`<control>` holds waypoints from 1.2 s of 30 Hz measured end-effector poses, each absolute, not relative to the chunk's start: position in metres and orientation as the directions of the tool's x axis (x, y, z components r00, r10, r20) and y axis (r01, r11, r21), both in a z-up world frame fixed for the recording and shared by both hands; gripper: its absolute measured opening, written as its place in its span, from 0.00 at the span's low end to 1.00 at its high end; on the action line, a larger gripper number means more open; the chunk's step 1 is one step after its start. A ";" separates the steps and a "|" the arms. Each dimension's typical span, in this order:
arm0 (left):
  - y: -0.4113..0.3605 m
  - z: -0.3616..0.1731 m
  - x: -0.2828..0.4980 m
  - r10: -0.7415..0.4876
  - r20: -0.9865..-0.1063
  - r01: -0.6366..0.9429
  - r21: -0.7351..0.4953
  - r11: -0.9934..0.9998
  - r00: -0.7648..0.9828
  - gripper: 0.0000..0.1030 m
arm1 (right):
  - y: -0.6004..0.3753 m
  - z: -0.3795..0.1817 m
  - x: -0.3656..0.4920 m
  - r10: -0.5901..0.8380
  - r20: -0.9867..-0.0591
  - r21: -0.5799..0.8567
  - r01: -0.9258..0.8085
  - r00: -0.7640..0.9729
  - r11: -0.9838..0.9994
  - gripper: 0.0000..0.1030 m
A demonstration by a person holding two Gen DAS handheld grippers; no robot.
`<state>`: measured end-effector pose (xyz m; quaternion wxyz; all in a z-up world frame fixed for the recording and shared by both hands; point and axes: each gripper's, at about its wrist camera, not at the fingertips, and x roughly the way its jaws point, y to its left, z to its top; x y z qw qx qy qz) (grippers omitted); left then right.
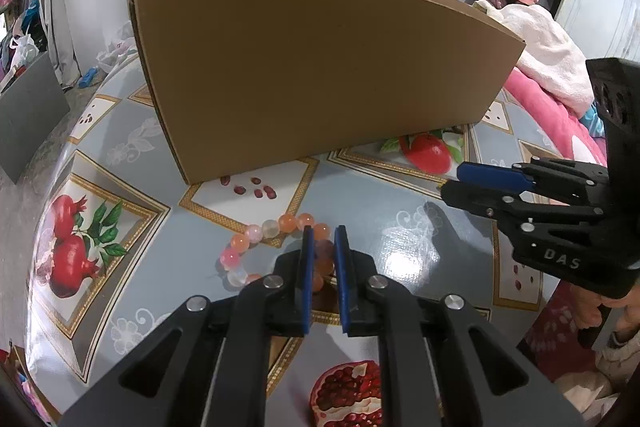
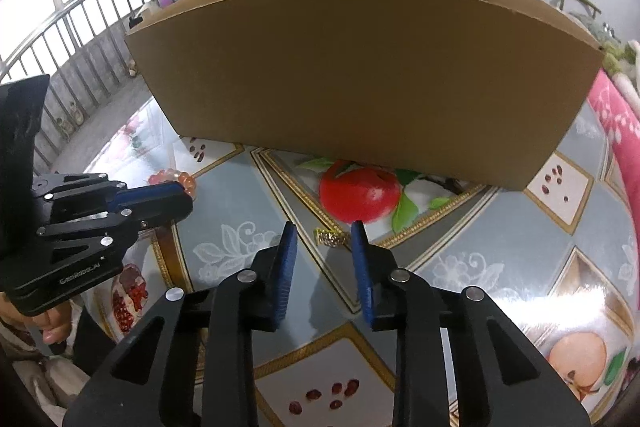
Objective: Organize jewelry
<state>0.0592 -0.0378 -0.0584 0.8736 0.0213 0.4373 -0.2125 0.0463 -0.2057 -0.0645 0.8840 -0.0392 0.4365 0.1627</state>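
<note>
The left gripper (image 1: 324, 233) clamps one side of the bead bracelet (image 1: 256, 233), which lies on the table (image 1: 420, 227) before the cardboard box (image 1: 320, 67). The right gripper (image 2: 324, 233) stands spread around a small gold ring (image 2: 330, 237). Step in hand: pickup. Next: lift the bracelet over the box wall.

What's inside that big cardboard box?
Only the cardboard box upper inner walls show; its front wall hides the bottom. The bead bracelet and small gold ring lie outside, on the table.
</note>
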 end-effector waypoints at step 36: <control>-0.052 -0.061 0.063 -0.286 -0.779 0.371 -0.075 0.926 0.557 0.10 | -0.285 -0.033 0.023 0.396 -0.619 0.323 -0.239 0.678 0.916 0.02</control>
